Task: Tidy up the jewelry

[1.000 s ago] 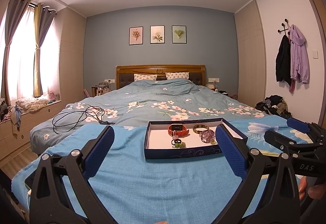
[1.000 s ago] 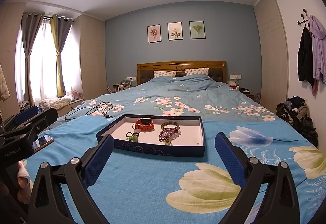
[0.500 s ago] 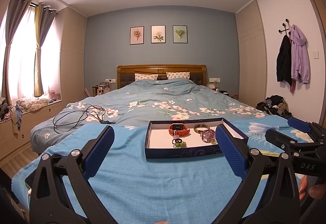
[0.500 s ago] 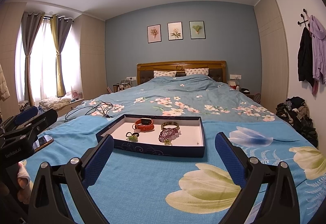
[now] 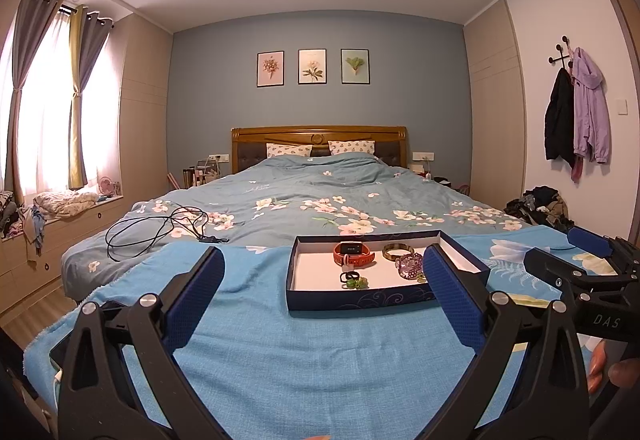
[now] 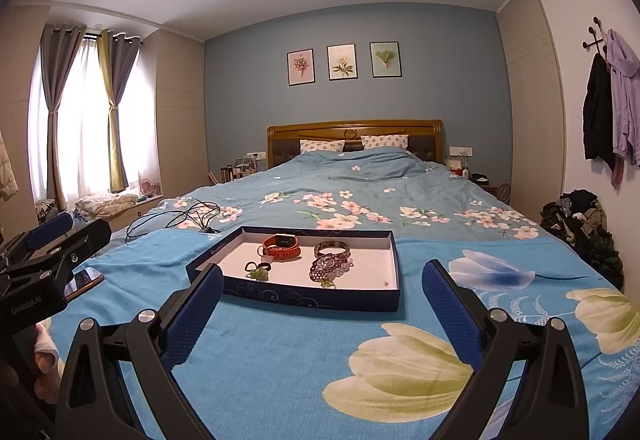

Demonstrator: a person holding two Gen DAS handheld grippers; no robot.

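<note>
A shallow navy box (image 5: pixel 362 300) (image 6: pixel 304 298) with a white floor lies on the blue bedspread. Inside it are an orange watch (image 5: pixel 354 253) (image 6: pixel 282 246), a gold bangle (image 5: pixel 397 250) (image 6: pixel 332 249), a purple beaded bracelet (image 5: pixel 409 264) (image 6: pixel 330 266), and small black rings with a green piece (image 5: pixel 353 280) (image 6: pixel 257 271). My left gripper (image 5: pixel 322 294) hovers open in front of the box with nothing between its blue pads. My right gripper (image 6: pixel 320 308) is open too, short of the box's near wall. Each gripper shows at the edge of the other's view.
A black cable (image 5: pixel 160 228) coils on the floral quilt, left of the box. A phone (image 6: pixel 82 280) lies at the bed's left edge. Clothes are piled on the floor (image 6: pixel 580 224) at the right, and jackets (image 5: pixel 576 119) hang on the wall.
Both views have shifted only slightly; the left view has crept a little closer to the box. Both grippers stay open and the jewelry has not moved.
</note>
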